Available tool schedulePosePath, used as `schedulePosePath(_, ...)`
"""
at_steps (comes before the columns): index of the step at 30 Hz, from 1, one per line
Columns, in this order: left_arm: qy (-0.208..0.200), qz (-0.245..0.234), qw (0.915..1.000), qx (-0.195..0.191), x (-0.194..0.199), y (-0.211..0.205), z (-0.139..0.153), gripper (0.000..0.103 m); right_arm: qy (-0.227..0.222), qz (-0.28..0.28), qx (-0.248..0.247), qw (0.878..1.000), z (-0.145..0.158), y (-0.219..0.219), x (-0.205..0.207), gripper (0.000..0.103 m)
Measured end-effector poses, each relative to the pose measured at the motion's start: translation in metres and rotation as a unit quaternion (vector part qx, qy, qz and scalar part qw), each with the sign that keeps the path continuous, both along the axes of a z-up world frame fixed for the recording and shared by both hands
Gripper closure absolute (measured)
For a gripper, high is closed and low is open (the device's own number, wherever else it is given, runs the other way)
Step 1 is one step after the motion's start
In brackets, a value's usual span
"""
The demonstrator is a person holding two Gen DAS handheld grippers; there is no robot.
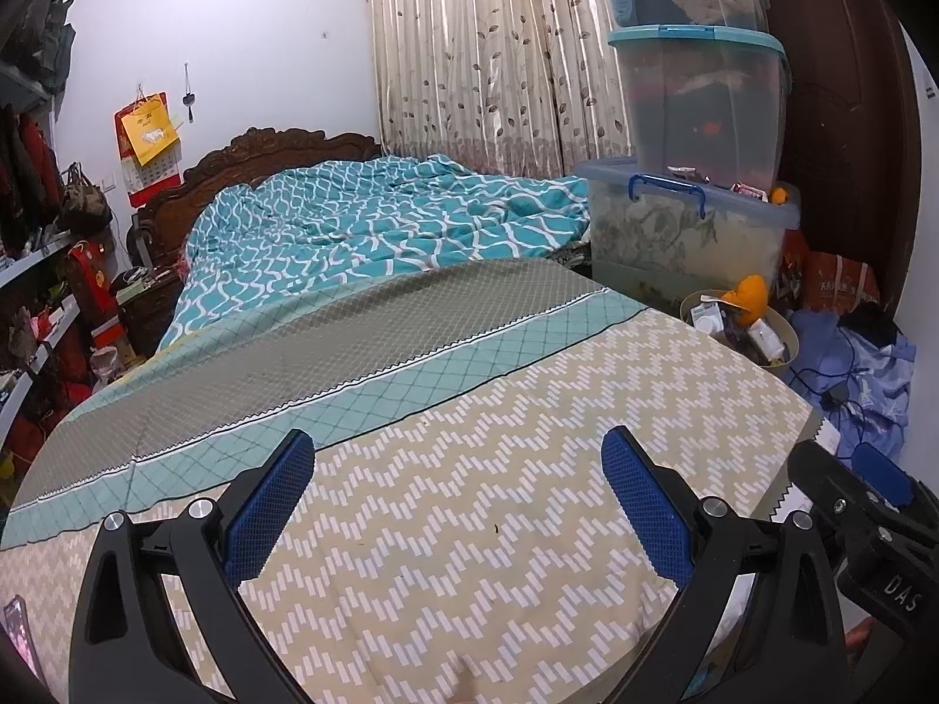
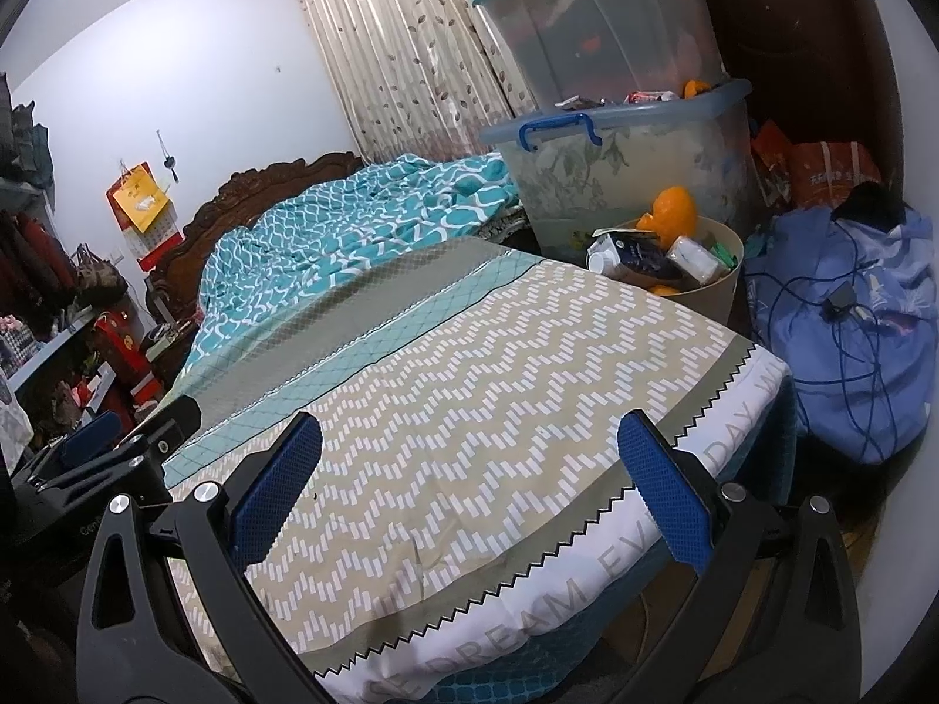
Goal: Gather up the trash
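Observation:
A beige waste bin (image 2: 713,287) stands on the floor at the bed's far right corner, full of trash: orange peel (image 2: 672,212), a dark carton (image 2: 631,255) and a white packet (image 2: 695,258). It also shows in the left wrist view (image 1: 786,346). My left gripper (image 1: 458,504) is open and empty over the zigzag-patterned bedspread (image 1: 469,498). My right gripper (image 2: 469,493) is open and empty over the same bedspread (image 2: 469,410) near the bed's foot edge. Each gripper shows at the edge of the other's view.
Stacked clear storage boxes (image 1: 698,111) stand behind the bin by the curtain (image 1: 487,53). A blue cloth bundle with cables (image 2: 851,328) lies on the floor at right. A teal quilt (image 1: 375,223) is heaped at the headboard. Cluttered shelves (image 1: 41,270) line the left wall.

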State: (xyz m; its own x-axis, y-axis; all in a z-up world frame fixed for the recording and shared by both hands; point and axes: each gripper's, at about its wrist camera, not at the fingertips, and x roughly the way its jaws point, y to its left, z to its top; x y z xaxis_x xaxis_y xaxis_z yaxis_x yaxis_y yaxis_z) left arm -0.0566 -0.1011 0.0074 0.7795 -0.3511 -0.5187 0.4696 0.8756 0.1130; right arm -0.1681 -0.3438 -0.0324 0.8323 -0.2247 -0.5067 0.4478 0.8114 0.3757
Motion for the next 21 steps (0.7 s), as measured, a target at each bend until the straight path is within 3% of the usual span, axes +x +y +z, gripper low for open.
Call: schedulePosePath(21, 0.022, 0.02, 0.9996, -0.003, 0.0106, 0.0028, 0.0002, 0.009, 0.019, -0.004, 0.007, 1.0, -0.0038, -0.0032, 0.0032, 0.003)
